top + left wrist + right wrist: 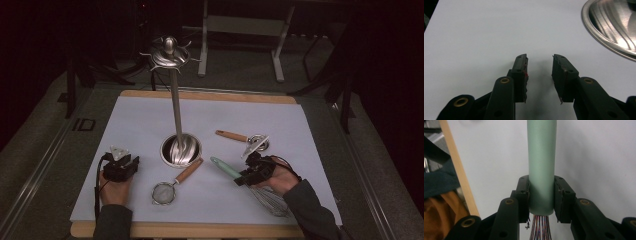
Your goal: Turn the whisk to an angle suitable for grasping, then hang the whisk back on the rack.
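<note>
From above, the right hand-held gripper [248,176] clamps the whisk [250,184] by its green handle, low over the bench [140,125] on the near right, wires trailing toward the person; the rack [175,100] stands at centre with hooks on top, so the step is probably hanging it there. The left hand-held gripper [539,75], in its own view, stands narrowly parted and empty beside the rack's base [614,27]. In the right gripper view both pads [523,195] press the handle [541,165] near the wire end: lift slowly, keep it level, and lead the handle tip to a hook.

Dim room, brightly lit white mat [150,150]
</note>
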Demonstrator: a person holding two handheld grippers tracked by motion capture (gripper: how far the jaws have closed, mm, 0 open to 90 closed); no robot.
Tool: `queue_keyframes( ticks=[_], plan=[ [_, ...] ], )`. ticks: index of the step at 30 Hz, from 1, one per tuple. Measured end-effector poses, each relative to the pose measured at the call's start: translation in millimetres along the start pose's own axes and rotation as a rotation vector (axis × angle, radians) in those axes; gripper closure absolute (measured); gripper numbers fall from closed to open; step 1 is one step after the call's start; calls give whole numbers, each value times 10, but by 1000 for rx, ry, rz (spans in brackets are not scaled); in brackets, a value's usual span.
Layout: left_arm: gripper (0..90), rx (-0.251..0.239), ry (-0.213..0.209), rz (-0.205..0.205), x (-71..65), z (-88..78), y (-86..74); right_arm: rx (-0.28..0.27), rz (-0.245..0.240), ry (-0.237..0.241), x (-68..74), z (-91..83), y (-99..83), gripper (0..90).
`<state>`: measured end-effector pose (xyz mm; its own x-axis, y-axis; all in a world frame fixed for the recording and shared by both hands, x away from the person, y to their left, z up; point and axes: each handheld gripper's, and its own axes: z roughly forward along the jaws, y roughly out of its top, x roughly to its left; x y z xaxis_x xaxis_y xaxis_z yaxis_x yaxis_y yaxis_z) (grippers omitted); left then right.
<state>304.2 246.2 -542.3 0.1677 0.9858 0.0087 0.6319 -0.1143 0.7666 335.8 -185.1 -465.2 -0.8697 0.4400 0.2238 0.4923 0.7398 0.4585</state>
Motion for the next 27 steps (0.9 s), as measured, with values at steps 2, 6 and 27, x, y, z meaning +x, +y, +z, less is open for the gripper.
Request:
queue_keyframes(
  ticks=[2, 6, 27],
  plan=[
    [651, 1, 0, 0, 1, 1, 0, -18, -6, 15, 9, -19, 15, 691],
    [651, -2, 2, 0, -2, 0, -1, -53, -22, 33, 42, -48, 57, 691],
    [656, -5, 6, 8, -12, -5, -5, -251, -110, 72, 207, -206, 269, 692]
  ],
)
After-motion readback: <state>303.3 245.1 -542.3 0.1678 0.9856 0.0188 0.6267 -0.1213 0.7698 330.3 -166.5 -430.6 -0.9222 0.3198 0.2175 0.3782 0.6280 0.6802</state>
